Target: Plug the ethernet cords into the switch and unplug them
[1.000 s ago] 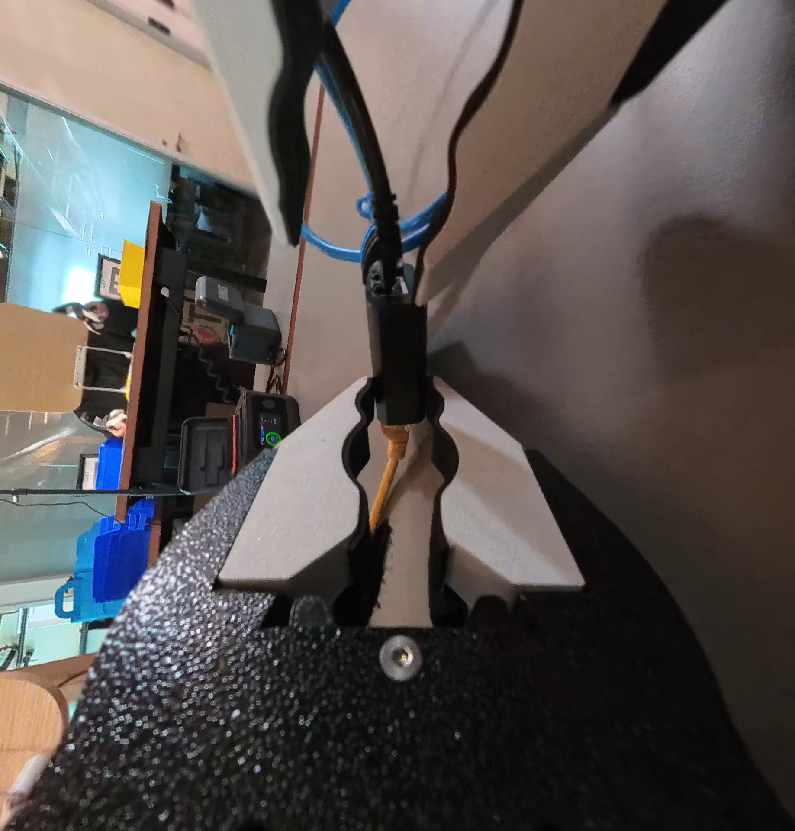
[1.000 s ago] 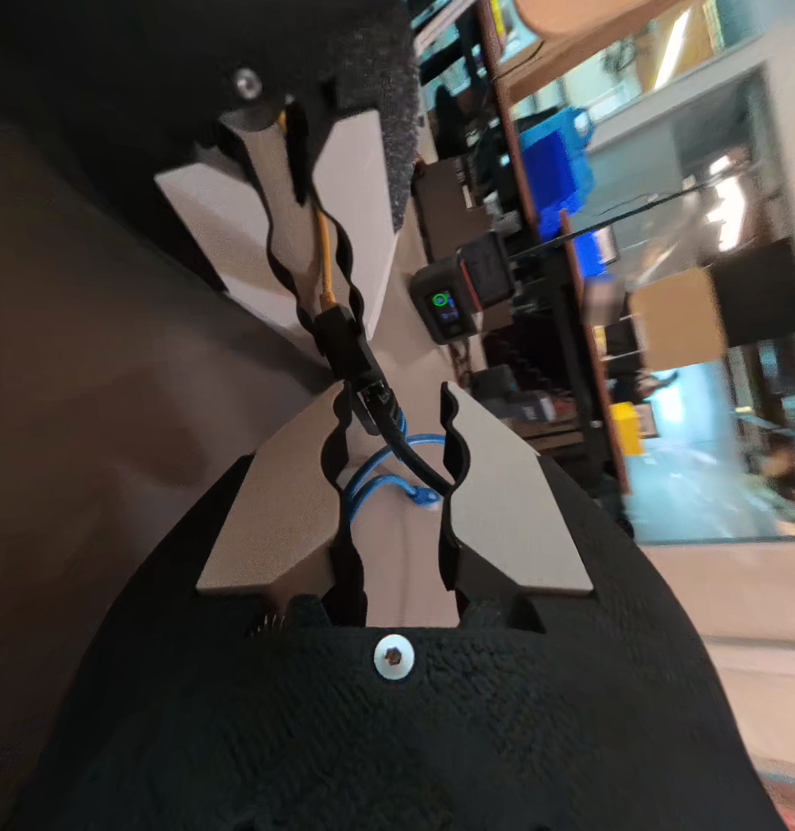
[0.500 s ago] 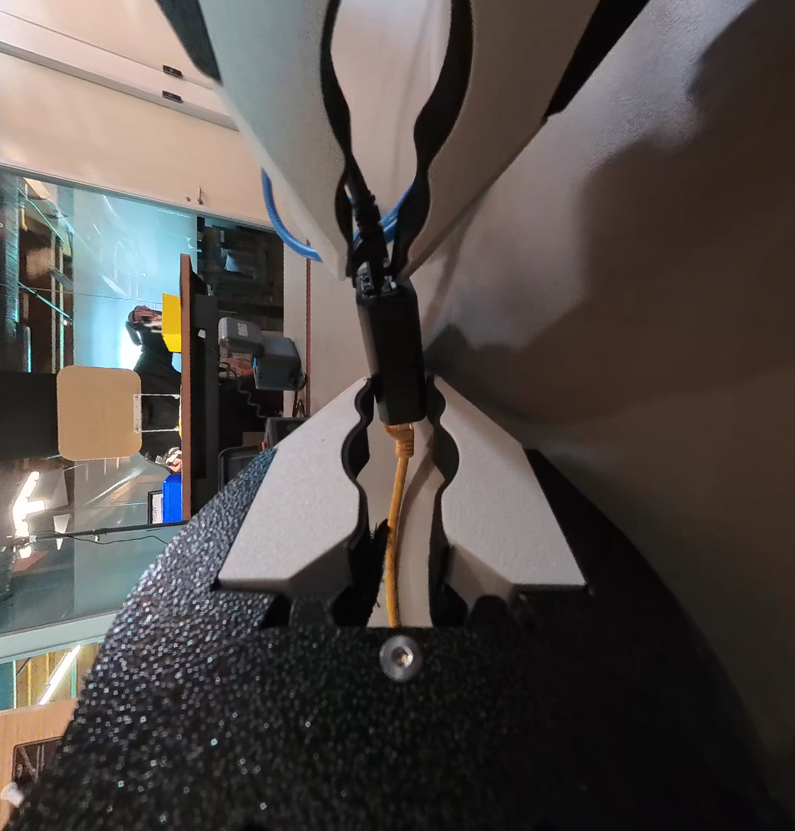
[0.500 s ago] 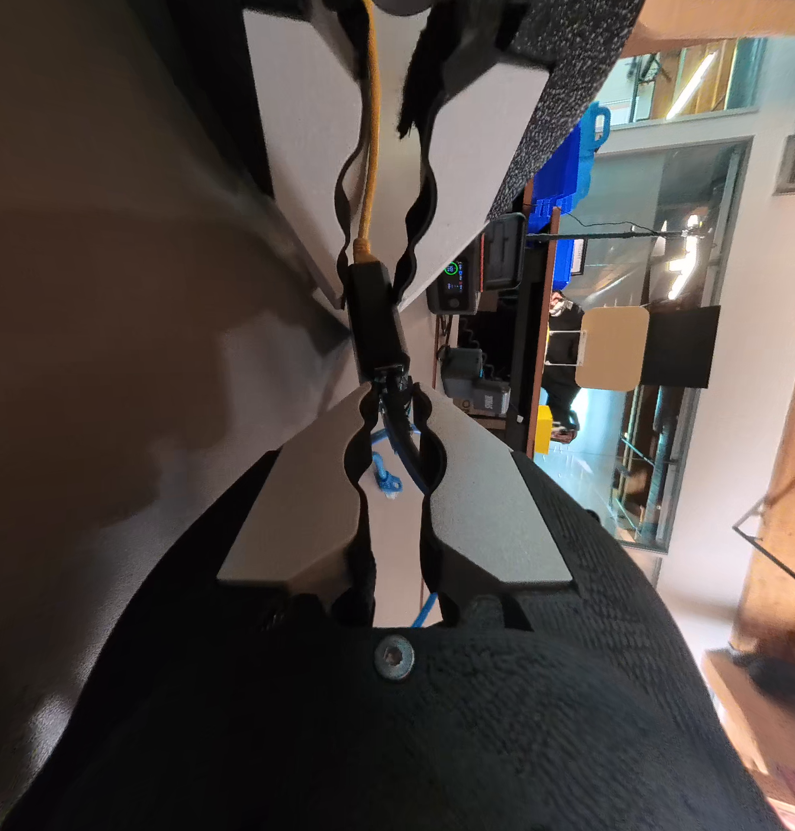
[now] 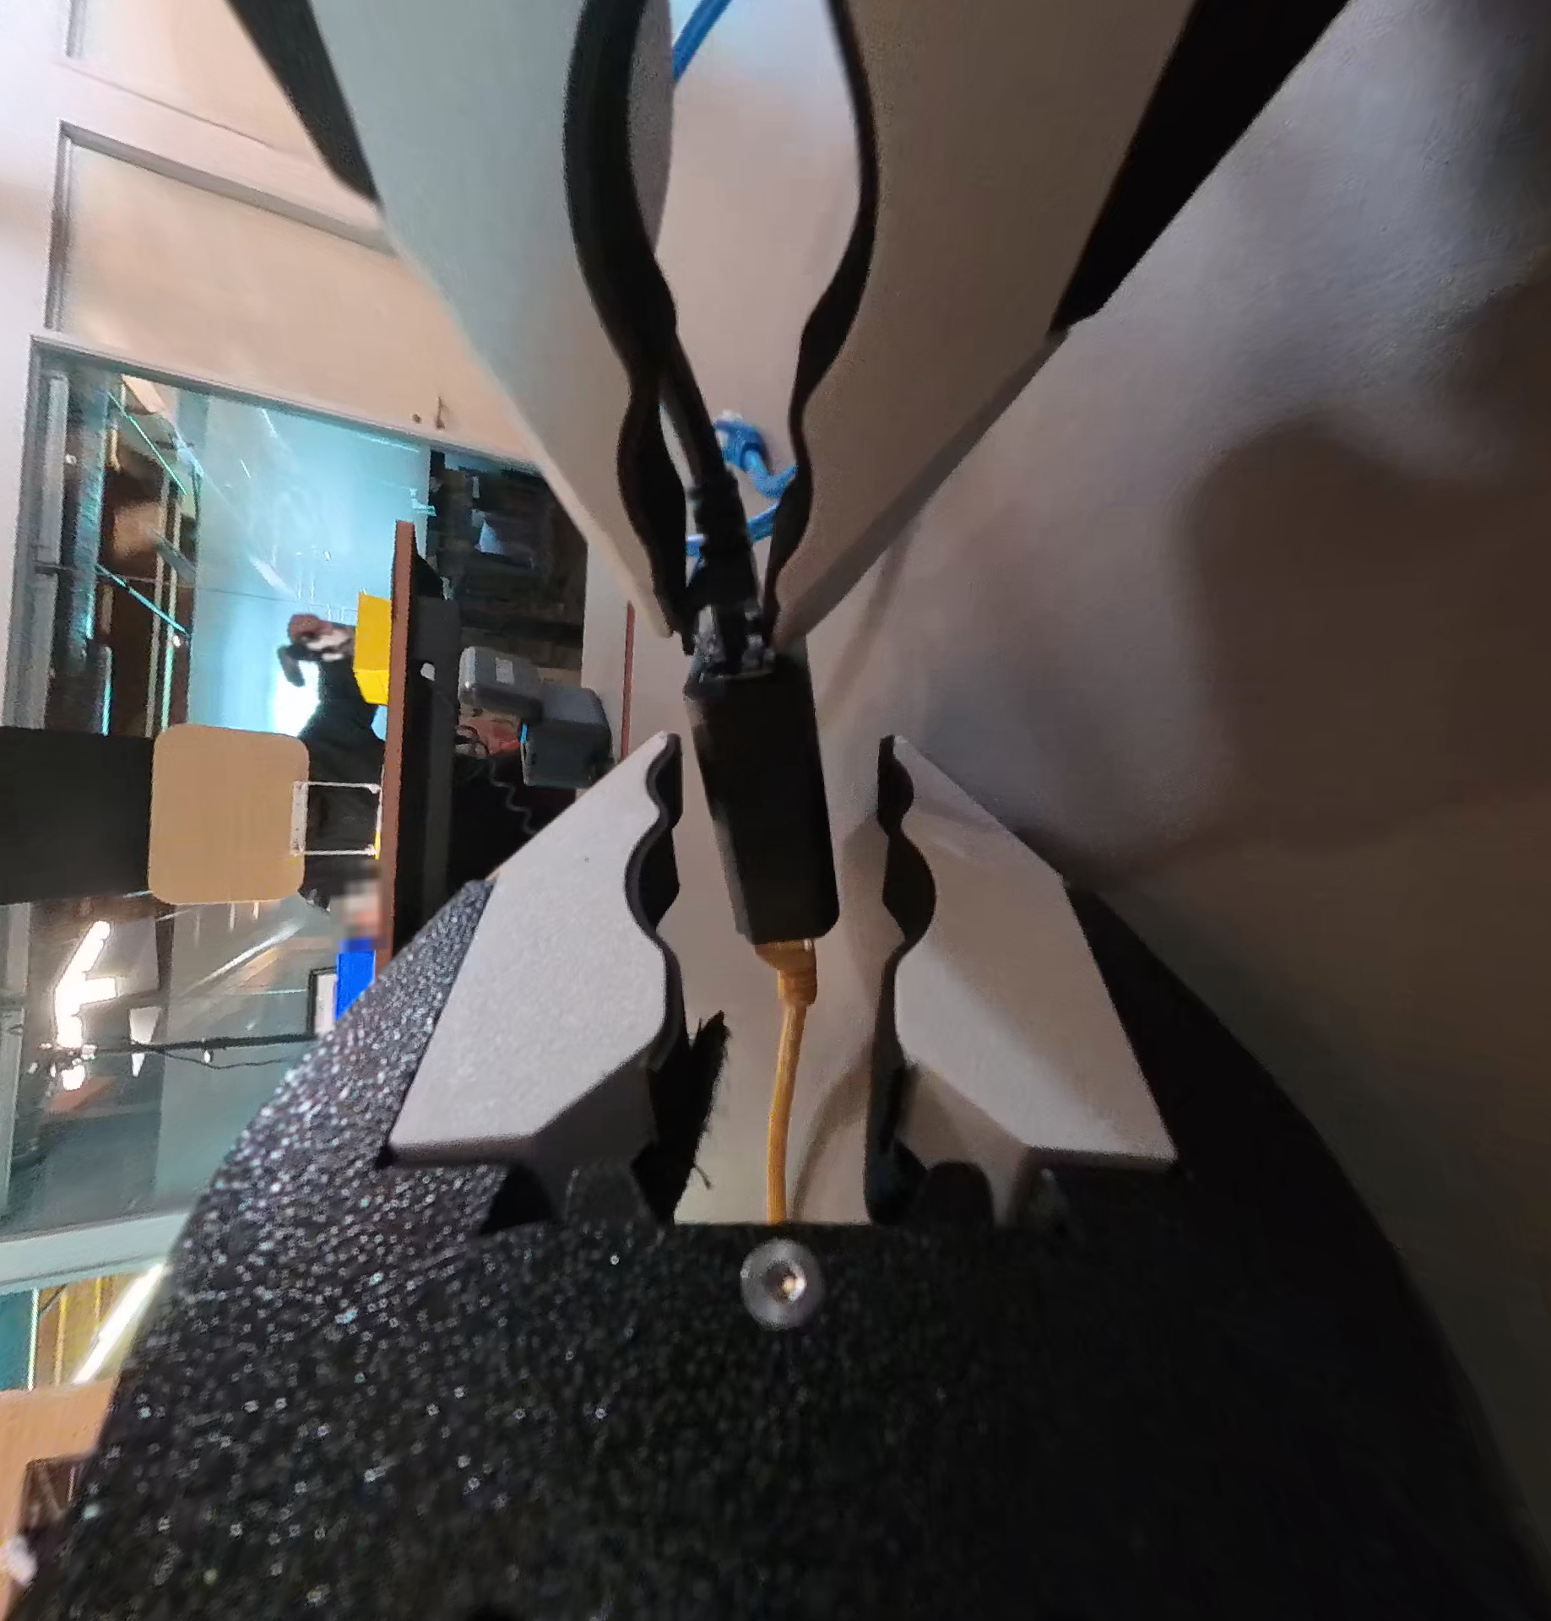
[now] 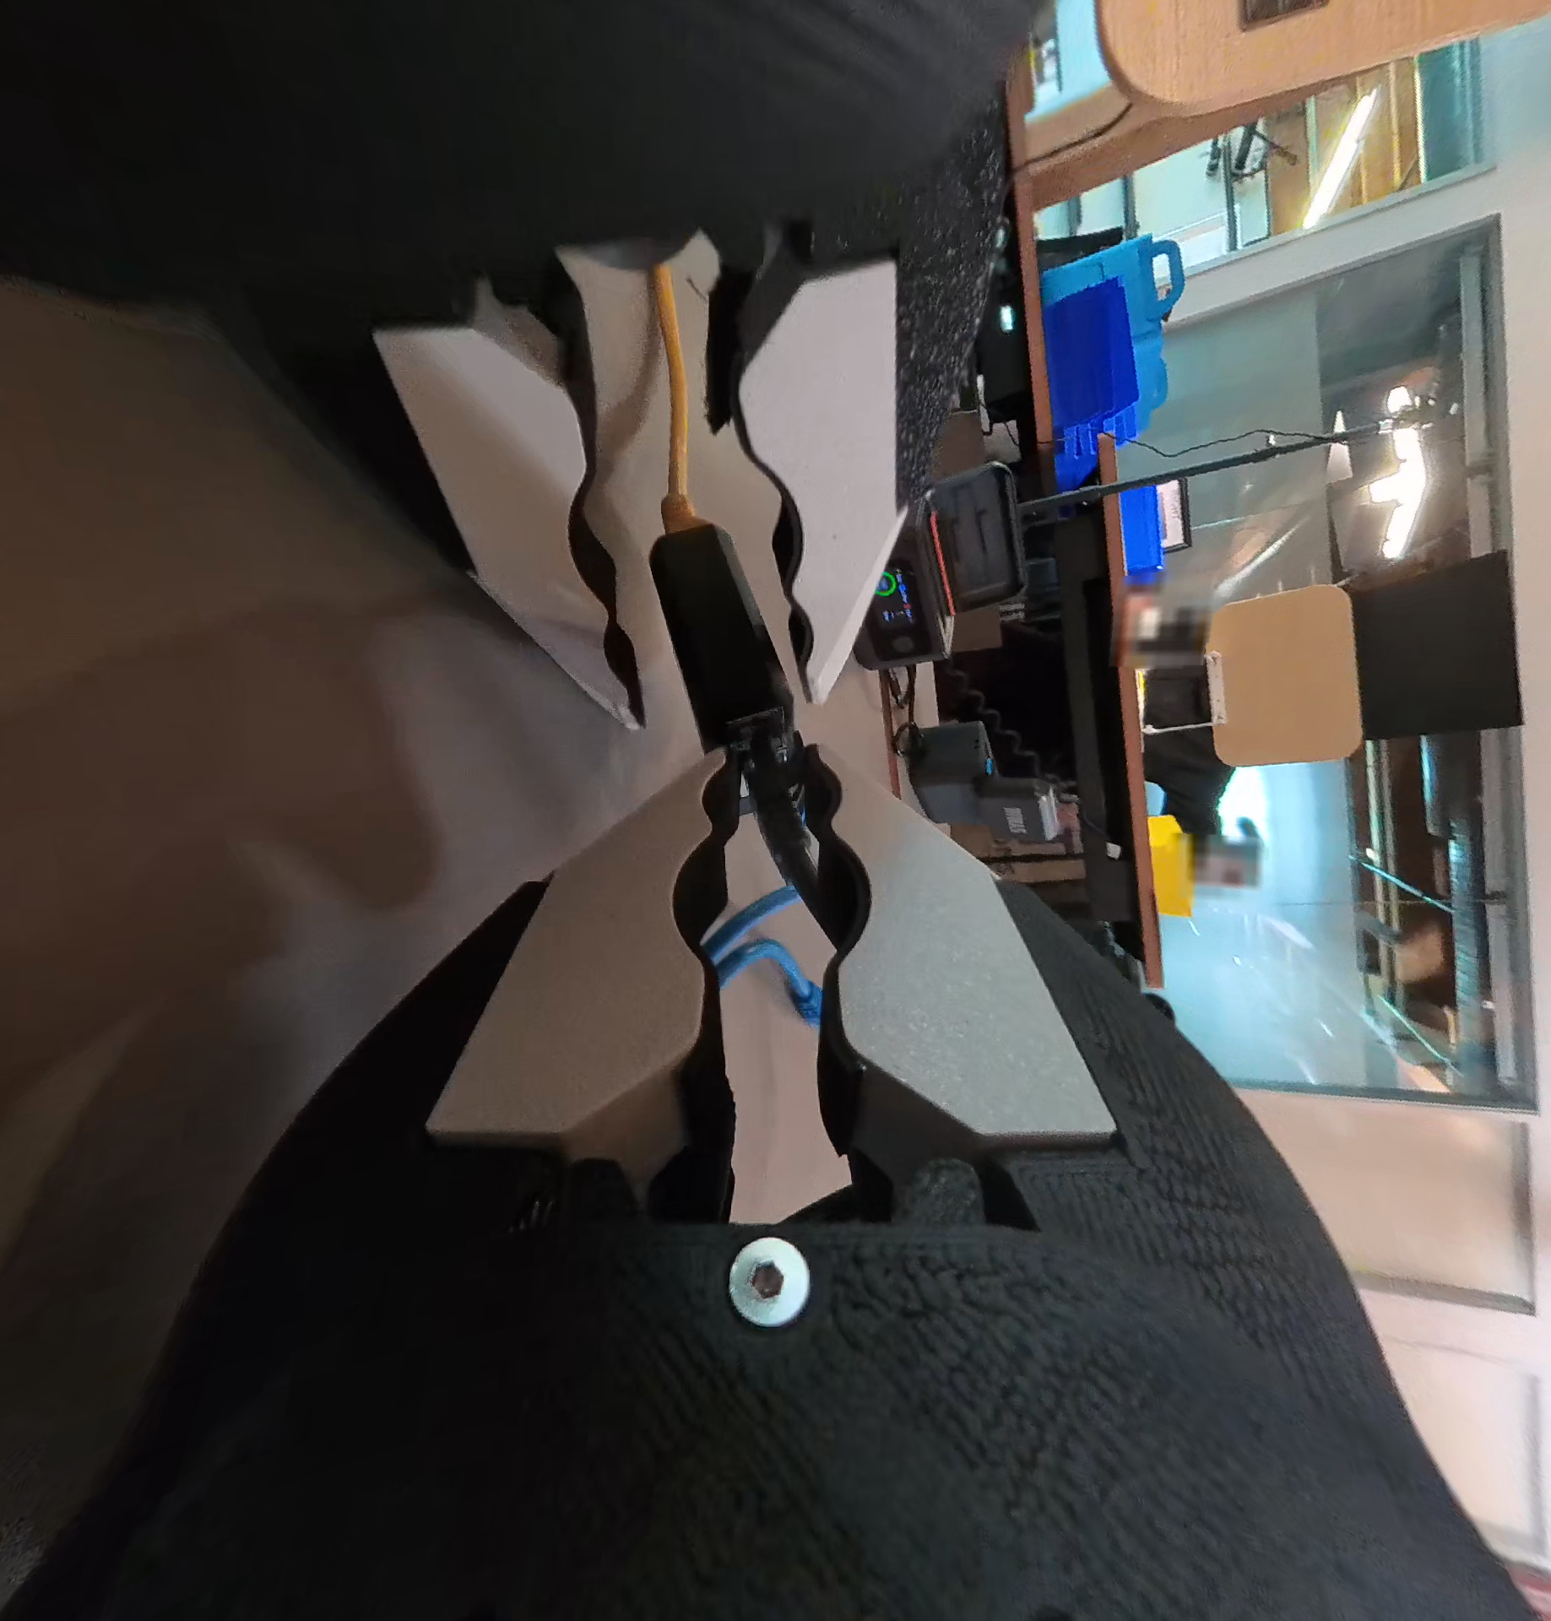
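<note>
Ethernet cords meet at the small black switch [image 5: 767, 807], which hangs between the two grippers above the pale counter [image 5: 1280, 614]. Starting with the left gripper [image 5: 776, 842]: half a second ago its jaws pinched the switch's lower end; now they stand apart, with a gap on each side of the body, so this side has let go. An orange cord [image 5: 785, 1096] runs out of the switch's near end and back between those open jaws. Moving on to the right gripper [image 6: 767, 789], its jaws are closed on the black cord [image 6: 785, 842] just at its plug, right where it enters the switch. A loose blue cord [image 6: 754, 952] lies on the counter beyond. Judging by this, the right side alone carries the assembly, and the left is probably regrasping before an unplugging pull.
</note>
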Action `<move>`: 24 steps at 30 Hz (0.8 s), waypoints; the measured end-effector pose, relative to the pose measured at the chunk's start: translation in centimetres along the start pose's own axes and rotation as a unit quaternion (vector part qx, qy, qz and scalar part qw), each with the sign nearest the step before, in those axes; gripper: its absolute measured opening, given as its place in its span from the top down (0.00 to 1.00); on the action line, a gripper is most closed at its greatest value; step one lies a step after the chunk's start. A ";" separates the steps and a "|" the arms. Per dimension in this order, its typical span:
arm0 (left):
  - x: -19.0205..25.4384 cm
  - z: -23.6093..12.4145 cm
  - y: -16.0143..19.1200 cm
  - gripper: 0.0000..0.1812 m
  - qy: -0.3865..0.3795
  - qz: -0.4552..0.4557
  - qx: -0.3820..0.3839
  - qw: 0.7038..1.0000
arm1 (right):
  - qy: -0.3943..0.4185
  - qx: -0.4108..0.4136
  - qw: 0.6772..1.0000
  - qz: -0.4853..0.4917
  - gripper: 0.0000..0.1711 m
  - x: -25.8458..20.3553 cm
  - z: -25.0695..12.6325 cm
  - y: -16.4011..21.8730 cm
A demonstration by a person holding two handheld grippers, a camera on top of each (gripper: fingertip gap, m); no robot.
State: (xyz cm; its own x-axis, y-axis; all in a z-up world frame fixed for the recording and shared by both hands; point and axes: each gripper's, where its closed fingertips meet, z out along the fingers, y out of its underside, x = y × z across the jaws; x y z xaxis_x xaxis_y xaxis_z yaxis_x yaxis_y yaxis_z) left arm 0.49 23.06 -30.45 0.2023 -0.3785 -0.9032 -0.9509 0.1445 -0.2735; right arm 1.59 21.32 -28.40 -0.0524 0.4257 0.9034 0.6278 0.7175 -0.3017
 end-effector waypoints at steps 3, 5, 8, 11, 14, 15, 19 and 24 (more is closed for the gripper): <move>0.2 0.0 -0.3 0.86 0.001 0.017 -0.002 1.000 | -0.014 0.005 1.000 0.002 0.93 -0.3 -0.2 0.0; 0.3 0.1 -0.2 0.86 0.005 0.018 -0.009 1.000 | -0.014 0.001 1.000 -0.006 0.93 -0.3 -0.3 0.1; 0.3 0.1 -0.2 0.87 0.014 0.004 -0.007 1.000 | -0.010 -0.005 1.000 -0.019 0.92 -0.2 -0.5 0.1; 0.4 0.2 0.0 0.87 0.017 0.002 -0.008 1.000 | -0.002 -0.011 0.999 -0.036 0.92 -0.2 -0.5 0.2; 0.4 0.2 0.0 0.87 0.019 0.002 -0.006 1.000 | -0.002 -0.016 0.999 -0.038 0.92 -0.2 -0.5 0.2; 0.4 0.2 0.0 0.87 0.019 0.002 -0.007 1.000 | -0.003 -0.019 0.999 -0.037 0.92 -0.2 -0.5 0.3; 0.4 0.3 0.1 0.87 0.020 0.004 -0.005 1.000 | -0.004 -0.038 0.998 -0.040 0.92 -0.2 -0.4 0.4; 0.6 0.2 0.0 0.88 0.026 0.009 0.008 1.000 | -0.034 -0.044 0.997 -0.048 0.93 -0.5 -0.5 0.5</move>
State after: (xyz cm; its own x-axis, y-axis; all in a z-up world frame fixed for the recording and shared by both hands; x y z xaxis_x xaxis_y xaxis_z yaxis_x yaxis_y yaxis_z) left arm 0.71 23.03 -31.07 0.1722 -0.4229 -0.8897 -0.9503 0.1664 -0.2630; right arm 2.33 21.13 -28.86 -0.1651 0.3961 0.9033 0.6832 0.7064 -0.1849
